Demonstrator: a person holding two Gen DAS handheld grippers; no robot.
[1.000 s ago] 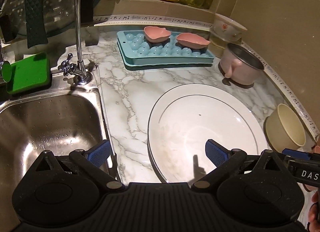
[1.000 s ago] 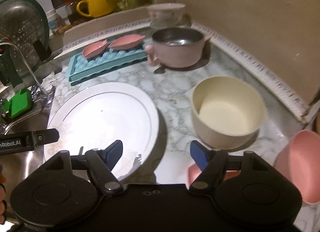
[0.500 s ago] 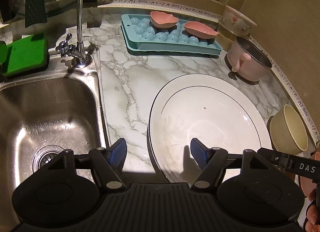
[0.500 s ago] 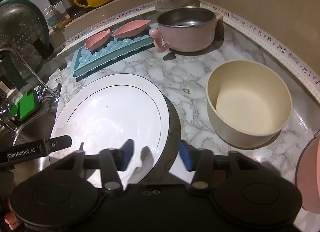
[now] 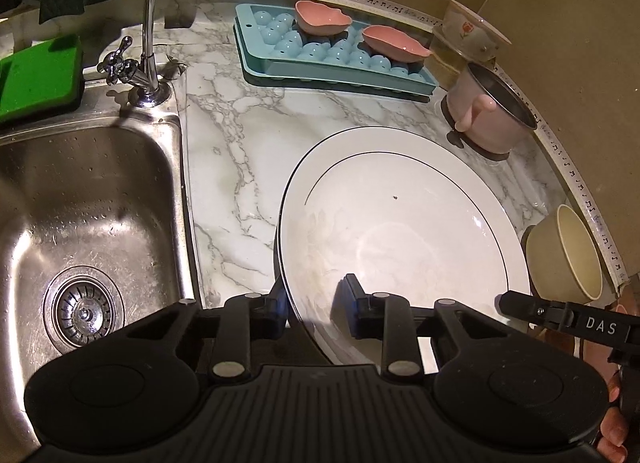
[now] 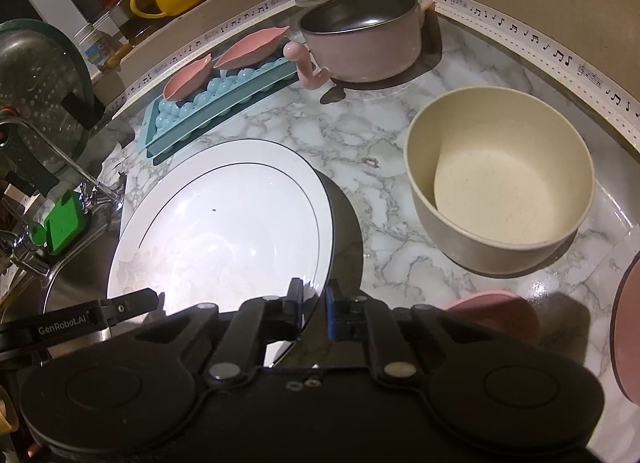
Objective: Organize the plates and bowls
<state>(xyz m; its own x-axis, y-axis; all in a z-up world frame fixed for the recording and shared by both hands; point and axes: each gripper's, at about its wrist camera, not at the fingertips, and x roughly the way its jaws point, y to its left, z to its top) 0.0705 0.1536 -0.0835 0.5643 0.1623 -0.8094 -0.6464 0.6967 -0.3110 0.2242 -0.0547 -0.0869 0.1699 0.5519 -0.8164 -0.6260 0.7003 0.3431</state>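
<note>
Both grippers grasp the near rim of the white plate on the marble counter.

The sink lies left of the plate. The cream bowl stands right of it. The left gripper and the right gripper have just been closing; each now pinches the plate's rim between its pads.

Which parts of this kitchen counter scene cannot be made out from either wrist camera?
- Right view: pink dish, cut by the right edge; shape unclear.
- Right view: pink object behind the right gripper, mostly hidden.
- Left view: large white plate, near rim hidden by the left gripper.
- Both views: plate's underside unseen.
</note>
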